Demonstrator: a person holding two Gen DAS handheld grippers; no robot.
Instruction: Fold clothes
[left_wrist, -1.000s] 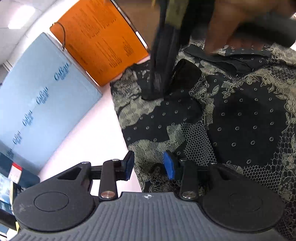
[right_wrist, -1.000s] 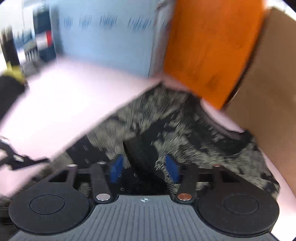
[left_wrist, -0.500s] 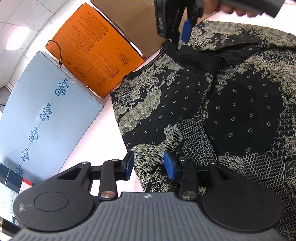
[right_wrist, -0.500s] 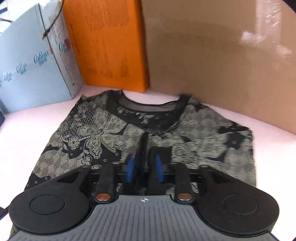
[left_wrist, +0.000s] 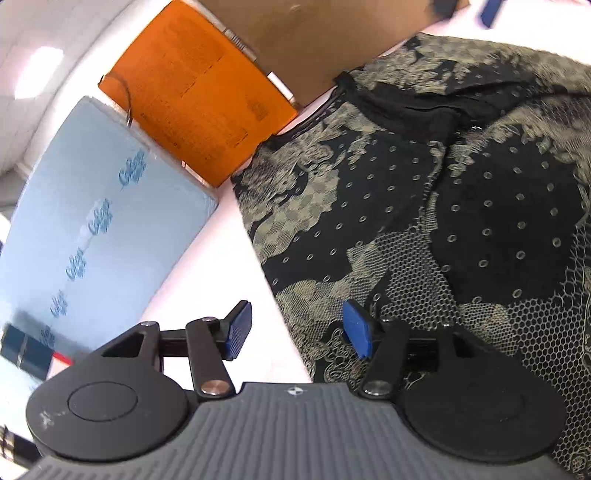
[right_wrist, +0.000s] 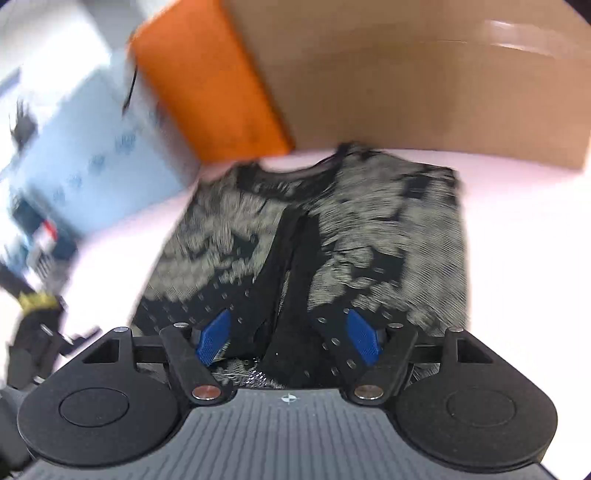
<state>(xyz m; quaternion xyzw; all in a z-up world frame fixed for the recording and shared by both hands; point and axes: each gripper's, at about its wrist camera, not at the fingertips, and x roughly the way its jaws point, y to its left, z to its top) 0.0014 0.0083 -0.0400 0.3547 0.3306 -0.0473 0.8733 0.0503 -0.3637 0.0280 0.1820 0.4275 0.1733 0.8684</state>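
The shirt (right_wrist: 306, 243) lay spread on the pink table (right_wrist: 517, 236), its collar just short of the orange box (left_wrist: 199, 110) and the brown carton (right_wrist: 424, 81) beside that box. Both side parts had been laid inward and met in a dark seam down the middle.

Half a second before, the right gripper (right_wrist: 288, 338) had been pinched on a dark fold over the middle of the shirt, far nearer the orange box; now its jaws were opening, nothing was pressed between the pads, and it had been drawn back toward the hem, away from the box. The left gripper (left_wrist: 295, 332) had been held narrow at the shirt's edge on the orange-box side; its jaws were opening too, one pad over the bare table, the other over cloth, nothing clamped.

The release of both was judged to mean that the sideways folds were finished and a hem-to-collar fold remained.
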